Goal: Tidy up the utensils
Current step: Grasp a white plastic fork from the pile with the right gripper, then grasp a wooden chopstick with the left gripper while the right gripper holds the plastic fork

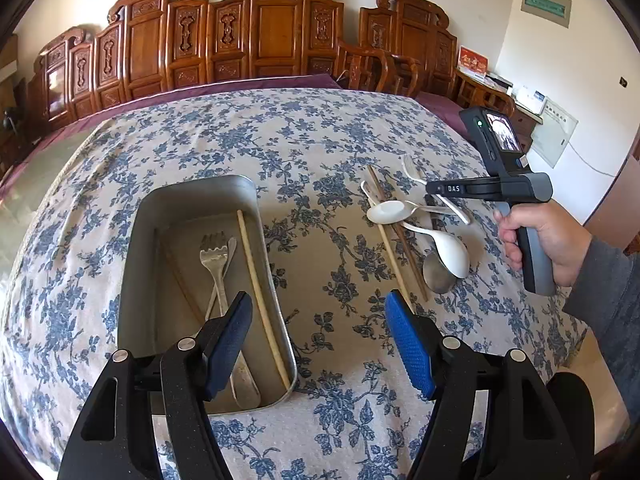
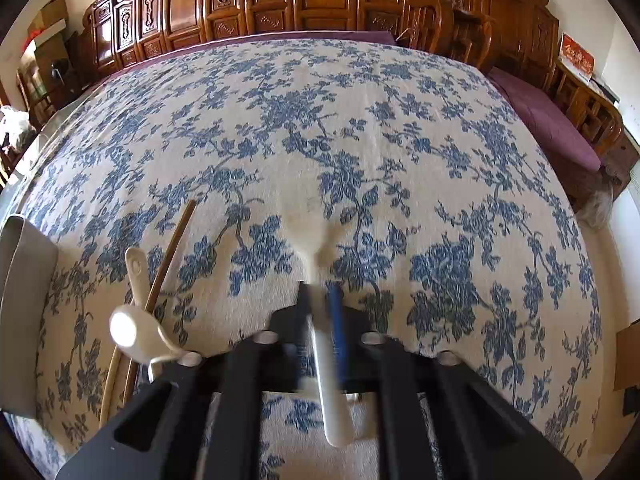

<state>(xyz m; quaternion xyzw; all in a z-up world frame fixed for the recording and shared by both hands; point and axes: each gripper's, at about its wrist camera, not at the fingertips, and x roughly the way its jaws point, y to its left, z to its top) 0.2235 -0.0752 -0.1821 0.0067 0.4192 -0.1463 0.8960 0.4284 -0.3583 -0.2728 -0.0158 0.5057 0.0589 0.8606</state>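
White plastic fork (image 2: 320, 276) pinched by its handle in right claw (image 2: 322, 292), above floral table (image 2: 280, 120). Left claw (image 1: 318, 340) spread wide, empty, over metal tray (image 1: 192, 208) holding steel fork (image 1: 216, 260) and chopstick (image 1: 256, 280).

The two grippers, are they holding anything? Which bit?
The right gripper pinches a white plastic fork by its handle. The left gripper is open and holds nothing.

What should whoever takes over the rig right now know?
Left gripper: open, empty, over the metal tray's near end.
Right gripper: shut on a white plastic fork.
Done: metal fork and chopstick lie in the tray.
Left: white spoons, metal spoon and chopsticks piled on the tablecloth, right of the tray.
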